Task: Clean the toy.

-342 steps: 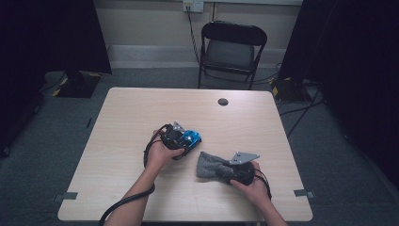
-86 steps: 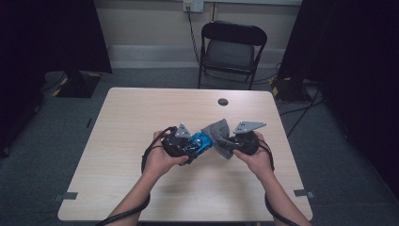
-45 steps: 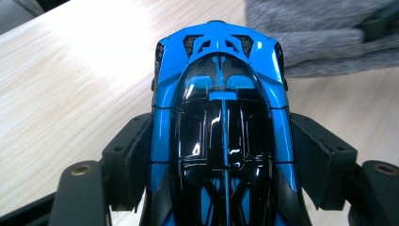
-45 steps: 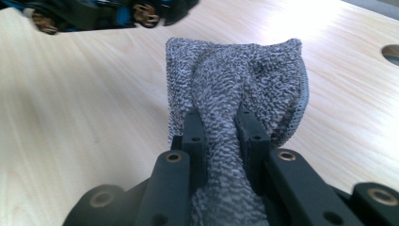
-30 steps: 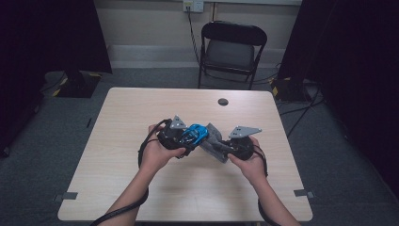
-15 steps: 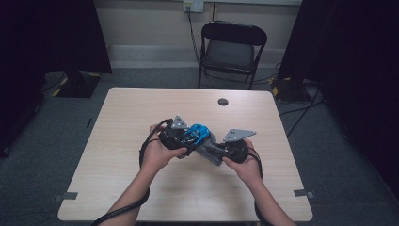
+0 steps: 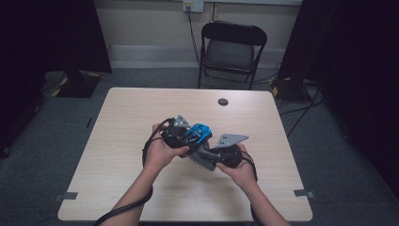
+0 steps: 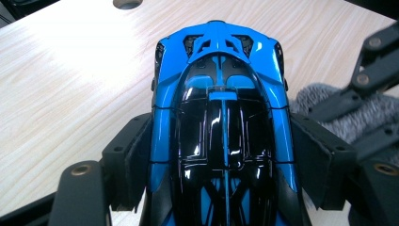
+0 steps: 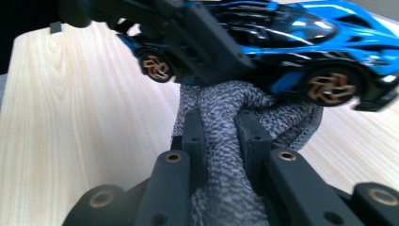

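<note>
1. Since a second ago, the right gripper (image 7: 214, 157) has slid its grey cloth (image 7: 203, 159) leftward under the blue toy car (image 7: 197, 133), while the left gripper (image 7: 181, 136) keeps its place.
2. High view: both forearms enter from 6 o'clock and meet above the table (image 7: 117, 136) near its middle; the right hand (image 7: 240, 167) sits at 4 o'clock of the car.
3. Left gripper view: jaws clamp the car's (image 8: 221, 117) flanks, nose toward 12 o'clock; the cloth (image 8: 371, 110) lies at 3 o'clock.
4. Right gripper view: jaws pinch the bunched cloth (image 9: 226, 132) tight, its top touching the car's (image 9: 301, 33) underside at 12 o'clock.
</note>
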A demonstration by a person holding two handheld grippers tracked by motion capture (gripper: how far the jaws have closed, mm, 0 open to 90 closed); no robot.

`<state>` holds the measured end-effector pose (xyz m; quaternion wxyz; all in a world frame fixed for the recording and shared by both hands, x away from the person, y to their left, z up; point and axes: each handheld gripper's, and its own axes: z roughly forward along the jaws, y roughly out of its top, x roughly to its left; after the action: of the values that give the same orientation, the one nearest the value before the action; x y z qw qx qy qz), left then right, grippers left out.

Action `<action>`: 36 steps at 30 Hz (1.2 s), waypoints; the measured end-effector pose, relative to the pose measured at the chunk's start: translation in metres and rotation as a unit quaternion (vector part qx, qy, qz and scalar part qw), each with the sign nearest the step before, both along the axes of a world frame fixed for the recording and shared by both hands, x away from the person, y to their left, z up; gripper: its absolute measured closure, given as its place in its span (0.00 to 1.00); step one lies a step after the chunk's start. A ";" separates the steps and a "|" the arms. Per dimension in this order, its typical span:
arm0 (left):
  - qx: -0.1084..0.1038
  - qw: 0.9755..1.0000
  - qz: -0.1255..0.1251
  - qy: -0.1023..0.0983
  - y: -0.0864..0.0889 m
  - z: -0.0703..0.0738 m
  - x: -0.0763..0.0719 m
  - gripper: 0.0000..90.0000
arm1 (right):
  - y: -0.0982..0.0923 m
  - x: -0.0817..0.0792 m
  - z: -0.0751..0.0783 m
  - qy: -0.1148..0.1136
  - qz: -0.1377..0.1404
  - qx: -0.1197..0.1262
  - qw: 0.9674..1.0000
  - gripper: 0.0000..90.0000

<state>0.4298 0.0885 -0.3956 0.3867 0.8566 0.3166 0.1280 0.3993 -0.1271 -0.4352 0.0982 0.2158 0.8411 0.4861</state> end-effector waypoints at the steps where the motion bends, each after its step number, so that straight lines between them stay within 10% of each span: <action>1: -0.002 1.000 0.002 0.000 -0.001 0.000 0.001 0.31 | 0.001 -0.001 -0.001 0.002 0.003 0.003 1.000 0.85; 20: -0.013 1.000 0.019 -0.008 -0.001 0.003 0.007 0.31 | 0.016 -0.012 -0.014 0.012 0.053 -0.015 0.998 0.85; 36: -0.010 1.000 0.010 -0.014 0.009 0.005 -0.003 0.32 | -0.036 0.009 -0.011 0.020 -0.033 -0.023 0.999 0.85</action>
<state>0.4269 0.0978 -0.3909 0.3986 0.8477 0.3205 0.1408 0.4085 -0.1636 -0.4466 0.1025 0.2510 0.8460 0.4591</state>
